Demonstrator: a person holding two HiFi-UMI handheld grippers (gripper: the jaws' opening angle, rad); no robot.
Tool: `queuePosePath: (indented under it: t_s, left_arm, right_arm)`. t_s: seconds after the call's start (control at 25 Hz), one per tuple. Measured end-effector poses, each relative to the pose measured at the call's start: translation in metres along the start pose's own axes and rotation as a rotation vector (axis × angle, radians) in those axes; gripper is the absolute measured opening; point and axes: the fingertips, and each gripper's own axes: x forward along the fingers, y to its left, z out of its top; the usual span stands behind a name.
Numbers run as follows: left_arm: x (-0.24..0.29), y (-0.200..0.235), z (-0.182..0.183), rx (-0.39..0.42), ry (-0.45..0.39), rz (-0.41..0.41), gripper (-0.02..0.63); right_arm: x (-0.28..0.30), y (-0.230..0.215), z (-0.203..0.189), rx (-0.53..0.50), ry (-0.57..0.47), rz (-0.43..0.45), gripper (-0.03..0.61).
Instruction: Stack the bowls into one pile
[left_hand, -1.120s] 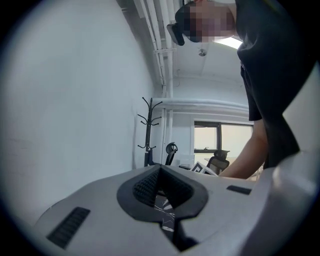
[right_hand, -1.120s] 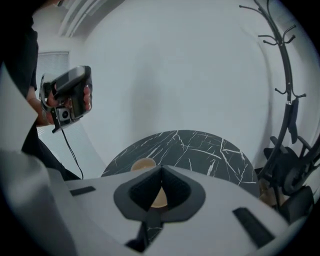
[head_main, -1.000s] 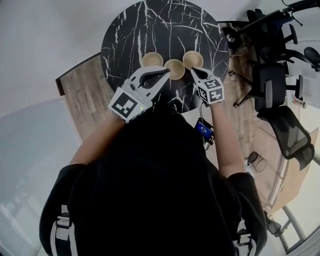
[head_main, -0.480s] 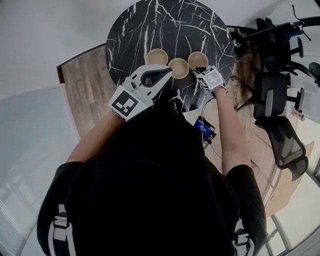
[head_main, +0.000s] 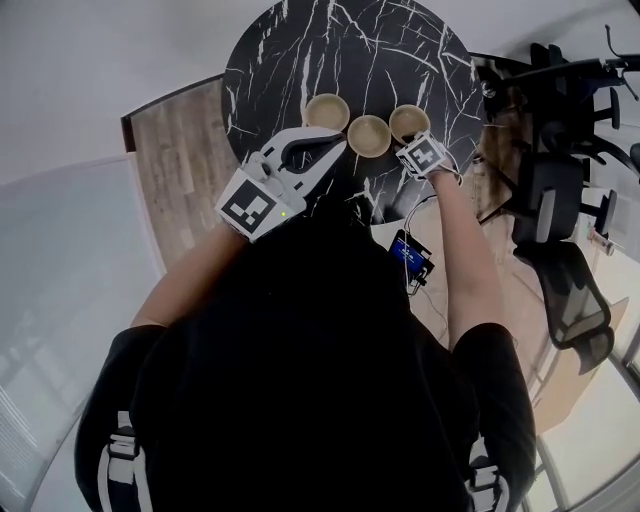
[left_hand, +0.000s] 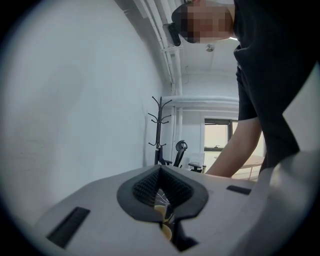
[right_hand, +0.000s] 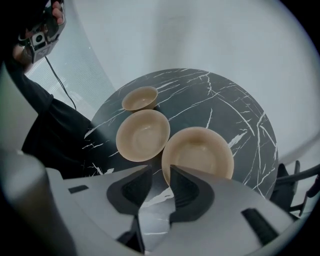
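Observation:
Three tan bowls stand in a row on the round black marble table (head_main: 300, 50): the left bowl (head_main: 327, 110), the middle bowl (head_main: 369, 135) and the right bowl (head_main: 409, 122). My right gripper (head_main: 411, 140) points steeply down at the near rim of the right bowl (right_hand: 198, 152). Its jaws have just been opening, and the right gripper (right_hand: 160, 176) is open with that rim at the gap, pads not pressing. The middle bowl (right_hand: 143, 134) and left bowl (right_hand: 140, 98) lie beyond. My left gripper (head_main: 338, 150) hovers shut and empty just before the middle bowl; the left gripper (left_hand: 160, 169) points almost level.
Black office chairs (head_main: 560, 200) stand to the right of the table, and a small device with a blue screen (head_main: 408, 256) lies on the wooden floor (head_main: 185, 160). A coat stand (left_hand: 159, 130) rises by the white wall.
My right gripper has come down onto the near rim of the right bowl and its jaws have opened. The left gripper has stayed where it was.

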Motion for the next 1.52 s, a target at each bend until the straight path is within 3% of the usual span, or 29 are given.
queuePosePath:
  t_s: [0.32, 1.2, 1.52]
  left_arm:
    - [-0.012, 0.006, -0.005, -0.015, 0.019, 0.007, 0.003]
    - [-0.004, 0.010, 0.000, -0.009, -0.002, -0.072, 0.003]
    - [-0.002, 0.012, 0.005, 0.003, -0.016, -0.124, 0.003]
  right_arm:
    - [0.018, -0.006, -0.003, -0.034, 0.073, -0.055, 0.041]
    - [-0.019, -0.019, 0.014, 0.028, 0.005, -0.102, 0.006]
    - [-0.040, 0.001, 0.040, -0.033, -0.045, -0.130, 0.006]
